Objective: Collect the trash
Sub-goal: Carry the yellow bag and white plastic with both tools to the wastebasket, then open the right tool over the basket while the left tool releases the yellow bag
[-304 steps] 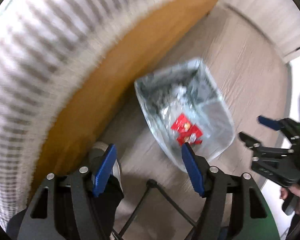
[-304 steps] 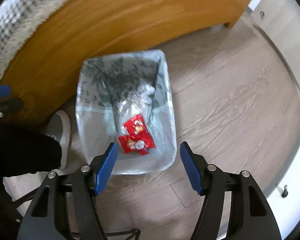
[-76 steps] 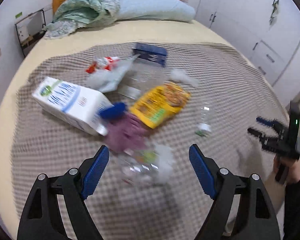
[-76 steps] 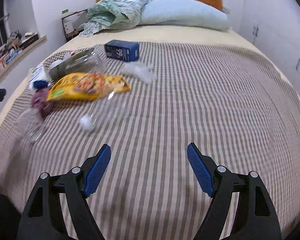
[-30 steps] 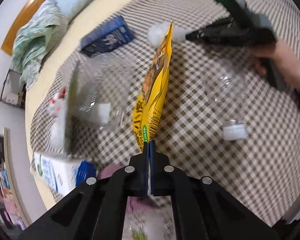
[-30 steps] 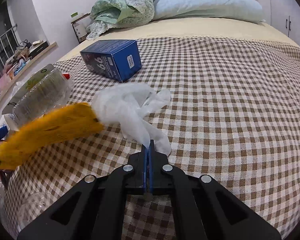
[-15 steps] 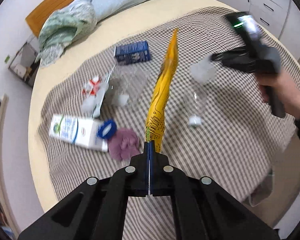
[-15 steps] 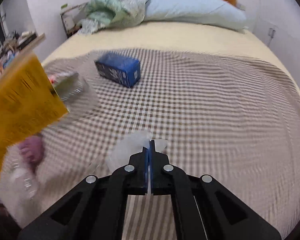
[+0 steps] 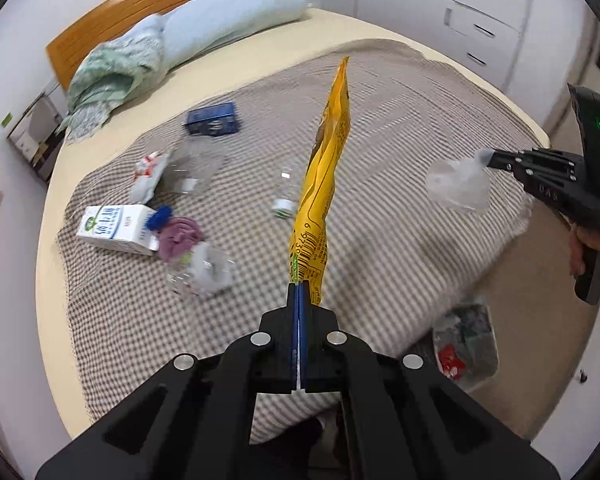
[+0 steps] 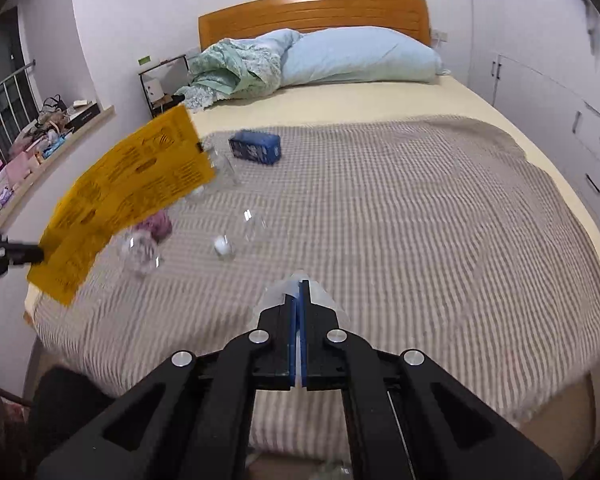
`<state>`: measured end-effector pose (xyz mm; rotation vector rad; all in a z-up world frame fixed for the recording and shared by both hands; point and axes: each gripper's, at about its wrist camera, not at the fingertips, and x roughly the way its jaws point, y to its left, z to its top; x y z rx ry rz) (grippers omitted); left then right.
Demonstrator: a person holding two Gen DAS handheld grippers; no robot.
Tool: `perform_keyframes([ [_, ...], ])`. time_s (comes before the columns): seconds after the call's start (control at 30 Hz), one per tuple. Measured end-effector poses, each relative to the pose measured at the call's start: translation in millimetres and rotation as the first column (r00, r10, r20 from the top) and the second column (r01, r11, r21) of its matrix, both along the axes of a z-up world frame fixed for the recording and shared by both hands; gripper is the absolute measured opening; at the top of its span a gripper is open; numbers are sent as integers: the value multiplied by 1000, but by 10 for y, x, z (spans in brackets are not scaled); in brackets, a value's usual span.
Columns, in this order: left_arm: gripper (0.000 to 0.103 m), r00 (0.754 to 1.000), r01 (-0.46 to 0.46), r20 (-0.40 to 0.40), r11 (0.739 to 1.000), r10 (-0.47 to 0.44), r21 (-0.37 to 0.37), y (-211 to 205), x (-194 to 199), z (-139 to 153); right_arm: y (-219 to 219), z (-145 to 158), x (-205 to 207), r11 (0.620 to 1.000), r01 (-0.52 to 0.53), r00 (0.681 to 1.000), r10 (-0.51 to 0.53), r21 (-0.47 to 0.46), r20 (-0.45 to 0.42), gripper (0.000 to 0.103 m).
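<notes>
A: Left gripper (image 9: 299,292) is clamped on the yellow snack bag (image 9: 323,184) by one corner, above the bed (image 9: 400,216). It could slip.

B: Right gripper (image 10: 299,292) is clamped on what looks like a clear wrapper (image 9: 458,190); blurred. Lined bin (image 9: 466,344) sits on the floor; either could miss it.

Clear bottles (image 9: 202,270) left of left claw (image 9: 299,292): motion-blurred, outlines unclear. Trash bin (image 9: 466,344) right of it: bed edge hides part; contents indistinct.

Even, soft indoor light; motion blur smears the checked blanket (image 9: 400,208), with fisheye bending and dark corners.
</notes>
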<state>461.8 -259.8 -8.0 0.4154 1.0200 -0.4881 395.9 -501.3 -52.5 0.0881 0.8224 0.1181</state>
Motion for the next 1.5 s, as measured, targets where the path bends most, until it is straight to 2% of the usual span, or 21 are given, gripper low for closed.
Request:
perform_keyframes([
  [0.13, 0, 995, 96, -36, 995, -96, 1, -268, -510, -217, -157, -187, -591, 1000, 17, 1000, -17, 2, 3, 1],
  [0.23, 0, 980, 173, -96, 985, -174, -18, -528, -885, -460, -342, -467, -1081, 998, 53, 999, -52, 46, -16, 1],
  [0.4, 0, 935, 301, -182, 953, -304, -41, -899, -1453, -830, -603, -921, -1793, 984, 131, 990, -123, 117, -72, 1],
  [0.53, 0, 907, 367, -216, 930, -362, -18, -1174, -1714, -1120, -717, -1461, -2311, 970, 192, 972, -167, 146, -167, 1],
  [0.67, 0, 870, 417, -301, 909, -391, 23, -1449, -1867, -1602, -815, -2337, -2547, 938, 282, 921, -205, 203, -331, 1],
  [0.8, 0, 841, 397, -410, 917, -352, 28, -1701, -1874, -2067, -776, -3065, -2576, 925, 331, 865, -218, 186, -453, 1],
  [0.87, 0, 828, 378, -459, 925, -322, 34, -1794, -1881, -2275, -772, -3431, -2541, 925, 352, 823, -236, 139, -517, 1],
  [0.9, 0, 824, 370, -475, 928, -309, 38, -1824, -1883, -2343, -765, -3634, -2515, 926, 364, 792, -252, 99, -556, 1],
  [0.97, 0, 806, 324, -536, 945, -251, 43, -1896, -1873, -2582, -796, -3905, -2541, 921, 383, 755, -268, 71, -598, 2],
  [1.03, 0, 785, 263, -592, 963, -182, 53, -1949, -1848, -2814, -858, -4101, -2582, 907, 416, 725, -287, 66, -625, 13],
  [1.07, 0, 778, 231, -611, 971, -145, 63, -1966, -1844, -2941, -877, -4126, -2619, 902, 426, 724, -295, 68, -624, 37],
  [1.1, 0, 771, 208, -626, 975, -118, 73, -2008, -1850, -3035, -898, -4130, -2649, 894, 443, 724, -315, 65, -613, 57],
  [1.2, 0, 738, 154, -673, 983, -46, 101, -2144, -1835, -3346, -969, -4079, -2750, 874, 479, 734, -347, 83, -583, 59],
  [1.23, 0, 720, 139, -694, 984, -22, 112, -2225, -1835, -3475, -993, -4086, -2779, 869, 487, 733, -355, 83, -580, 58],
  [1.4, 0, 710, 116, -702, 973, 59, 199, -2560, -1789, -3943, -1137, -3953, -2995, 826, 549, 741, -407, 132, -534, 58],
  [1.5, 0, 688, 105, -717, 963, 110, 249, -2777, -1874, -4246, -1203, -3886, -3116, 788, 591, 733, -435, 172, -523, 58],
])
